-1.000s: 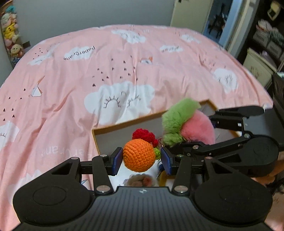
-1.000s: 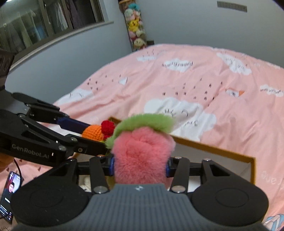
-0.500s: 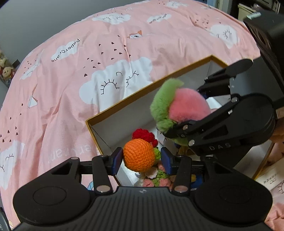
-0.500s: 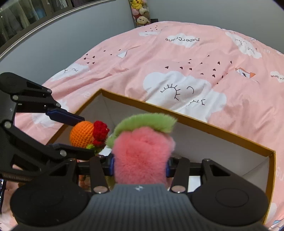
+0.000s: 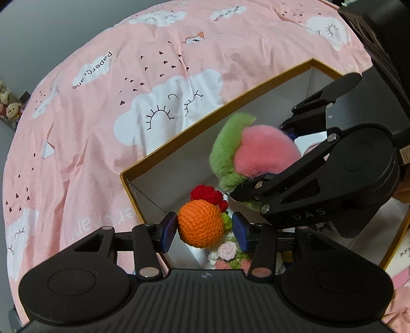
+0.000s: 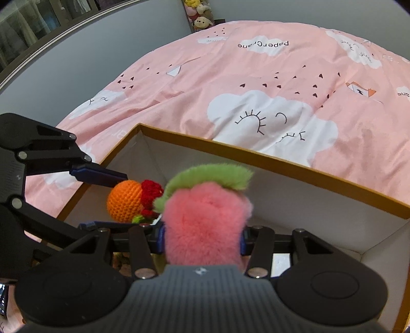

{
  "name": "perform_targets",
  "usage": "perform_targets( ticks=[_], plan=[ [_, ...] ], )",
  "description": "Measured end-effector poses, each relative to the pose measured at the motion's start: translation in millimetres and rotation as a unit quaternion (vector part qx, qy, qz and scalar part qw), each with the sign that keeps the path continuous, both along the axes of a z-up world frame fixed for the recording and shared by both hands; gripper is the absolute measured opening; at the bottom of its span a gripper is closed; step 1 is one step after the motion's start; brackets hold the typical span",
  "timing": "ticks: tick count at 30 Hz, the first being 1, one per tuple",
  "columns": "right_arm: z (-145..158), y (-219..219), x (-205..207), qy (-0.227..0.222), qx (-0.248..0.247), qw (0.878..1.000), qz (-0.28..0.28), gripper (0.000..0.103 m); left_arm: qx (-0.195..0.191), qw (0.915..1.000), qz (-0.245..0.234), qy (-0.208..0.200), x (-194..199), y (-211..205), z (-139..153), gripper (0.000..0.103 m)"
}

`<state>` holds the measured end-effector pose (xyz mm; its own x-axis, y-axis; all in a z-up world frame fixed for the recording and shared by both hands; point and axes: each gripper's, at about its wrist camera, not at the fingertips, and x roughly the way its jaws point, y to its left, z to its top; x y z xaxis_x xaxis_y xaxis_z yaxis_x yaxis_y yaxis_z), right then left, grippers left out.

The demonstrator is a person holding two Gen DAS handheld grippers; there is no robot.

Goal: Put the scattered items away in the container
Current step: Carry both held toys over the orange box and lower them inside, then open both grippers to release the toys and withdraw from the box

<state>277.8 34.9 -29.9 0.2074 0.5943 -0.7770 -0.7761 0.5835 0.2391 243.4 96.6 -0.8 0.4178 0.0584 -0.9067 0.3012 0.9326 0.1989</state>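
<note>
Two grippers, each with a toy between its pads, both over the box.

Left wrist view: left gripper [image 5: 205,229] is clamped on the orange crochet ball [image 5: 200,223]. The left pad presses its side; on the right side a green crochet bit sits between ball and pad. A red crochet piece [image 5: 208,195] sticks out at the ball's 12 o'clock. The ball hangs over the near-left corner of the box [image 5: 217,108] (gold rim, white inside), which lies on the pink bedspread [image 5: 102,102]. Below the ball, at 5 o'clock, crochet flowers [image 5: 229,252] already lie in the box. At 2 o'clock from the ball, the right gripper [image 5: 266,164] holds the pink plush toy [image 5: 264,153], its green tuft pointing to the box's far wall.

Right wrist view: right gripper [image 6: 202,242] is closed on the pink plush toy [image 6: 205,225], both pads sunk into the fur, green tuft at 12 o'clock. The toy is above the box interior, inside the far wall [image 6: 294,176]. At 9 o'clock of the plush, the left gripper [image 6: 107,199] grasps the orange crochet ball [image 6: 124,201], the red crochet piece [image 6: 151,193] just beside the plush's tuft (touching or not, cannot tell). Bedspread [image 6: 256,76] beyond the box; stuffed toys [image 6: 201,15] at the far wall at 12 o'clock.
</note>
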Motion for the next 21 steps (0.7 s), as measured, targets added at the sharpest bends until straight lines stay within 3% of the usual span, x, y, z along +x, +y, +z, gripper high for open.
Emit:
perform_targets(
  ticks=[6,21],
  plan=[
    [-2,-4,3,0.014,0.006,1.000,-0.002,0.056,-0.002,1.0000,0.002,0.000,2,1,-3,0.056],
    [0,-14,3,0.029,0.012,0.999,-0.012,0.052,-0.011,0.9997,-0.003,-0.022,-3,0,6,0.060]
  ],
)
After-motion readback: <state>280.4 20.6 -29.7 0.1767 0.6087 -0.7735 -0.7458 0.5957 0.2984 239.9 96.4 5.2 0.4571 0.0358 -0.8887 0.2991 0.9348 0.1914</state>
